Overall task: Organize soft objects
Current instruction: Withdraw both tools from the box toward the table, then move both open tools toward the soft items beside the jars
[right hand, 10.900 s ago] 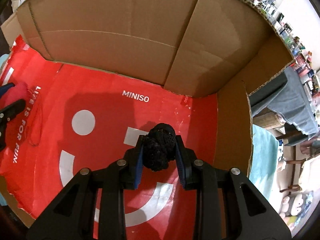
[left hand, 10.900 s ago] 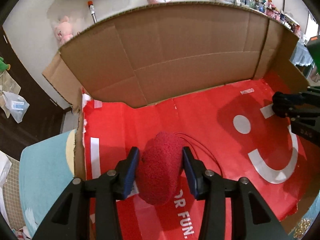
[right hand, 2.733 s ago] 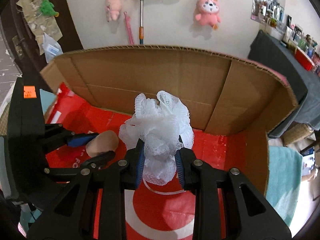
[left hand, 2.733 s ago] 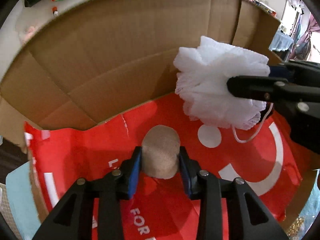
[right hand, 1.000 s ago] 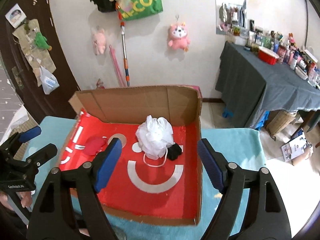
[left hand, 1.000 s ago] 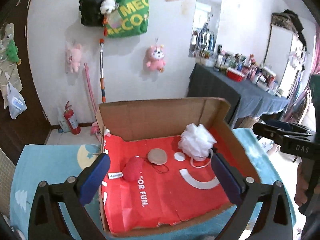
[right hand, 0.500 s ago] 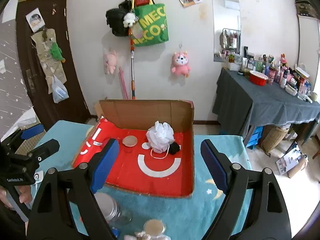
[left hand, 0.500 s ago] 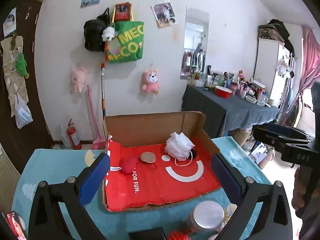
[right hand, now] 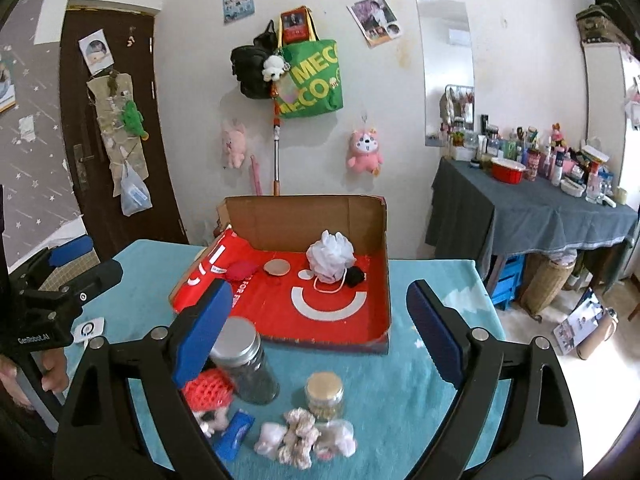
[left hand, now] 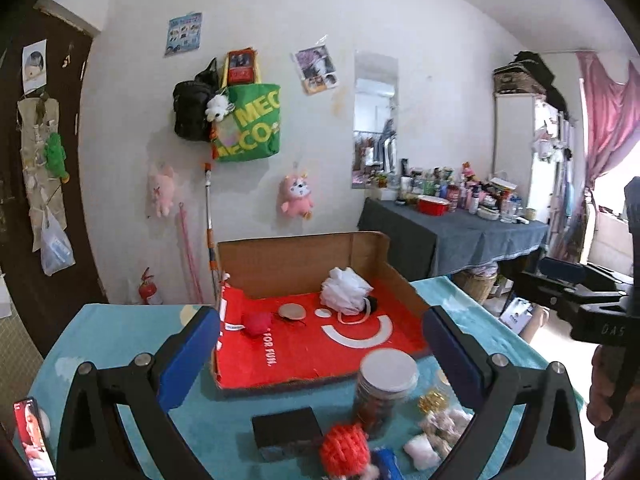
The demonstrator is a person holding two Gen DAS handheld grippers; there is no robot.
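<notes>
An open cardboard box with a red liner stands at the back of the teal table. Inside lie a red fuzzy puff, a tan round puff, a white mesh loofah and a black scrunchie. My left gripper is open and empty, well back from the box. My right gripper is also back from the box, its jaws opening with nothing between them.
Near the table's front stand a silver-lidded jar and a gold-lidded jar. Beside them lie a red knitted ball, pale scrunchies, a black box and a phone.
Both grippers have drawn back from the box, which looks smaller now. The jars and loose items at the table's front have come into view. The right jaws stand a little wider.
</notes>
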